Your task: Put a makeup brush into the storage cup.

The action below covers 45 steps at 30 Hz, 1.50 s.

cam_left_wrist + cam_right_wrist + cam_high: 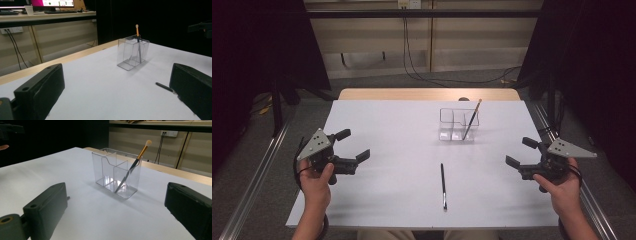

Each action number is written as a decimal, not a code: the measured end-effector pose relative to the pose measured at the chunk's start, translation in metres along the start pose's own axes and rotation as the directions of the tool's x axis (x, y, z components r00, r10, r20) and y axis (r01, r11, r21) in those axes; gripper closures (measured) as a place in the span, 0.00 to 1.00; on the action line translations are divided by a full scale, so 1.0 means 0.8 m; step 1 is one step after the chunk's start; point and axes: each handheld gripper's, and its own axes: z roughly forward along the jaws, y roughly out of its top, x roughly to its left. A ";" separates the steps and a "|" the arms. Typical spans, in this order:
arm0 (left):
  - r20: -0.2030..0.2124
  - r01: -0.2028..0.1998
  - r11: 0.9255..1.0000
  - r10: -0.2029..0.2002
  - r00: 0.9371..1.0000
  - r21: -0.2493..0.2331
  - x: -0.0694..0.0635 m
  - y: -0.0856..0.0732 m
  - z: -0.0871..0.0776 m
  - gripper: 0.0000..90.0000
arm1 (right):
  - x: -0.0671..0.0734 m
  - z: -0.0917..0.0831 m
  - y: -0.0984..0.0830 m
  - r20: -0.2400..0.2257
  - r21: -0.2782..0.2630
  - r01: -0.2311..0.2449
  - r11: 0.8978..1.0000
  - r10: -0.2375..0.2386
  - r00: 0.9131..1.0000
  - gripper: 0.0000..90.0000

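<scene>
**Black pen lies loose between two idle grippers**

The black pen (443,186) lies flat on the white counter (382,125), well apart from both the left gripper (356,145) and the right gripper (521,151), whose fingers stand apart and empty. Beyond it, a clear divided holder (457,125) carries one gold-handled brush (472,119), leaning. Dark curtains flank the room.

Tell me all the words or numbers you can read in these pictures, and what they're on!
None can be read.
The monitor on the far desk shows coloured marks, too small and blurred to read.
The clear organizer, the brush standing in it, the black brush lying on the table and the grey plates on the grippers carry no lettering I can see.
</scene>
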 end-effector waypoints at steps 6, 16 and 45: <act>0.006 -0.006 1.000 0.005 1.000 0.003 -0.001 0.000 0.002 0.00 | 0.000 0.000 0.000 0.001 0.001 0.001 1.000 -0.001 1.000 0.04; 0.000 -0.001 1.000 0.001 1.000 0.002 0.003 -0.001 0.000 0.00 | 0.004 0.014 0.003 -0.019 0.004 0.006 1.000 -0.006 1.000 0.04; 0.016 -0.014 1.000 0.014 1.000 0.019 -0.009 0.001 0.009 0.00 | 0.023 0.051 0.020 -0.054 0.033 0.015 0.999 -0.013 0.998 0.04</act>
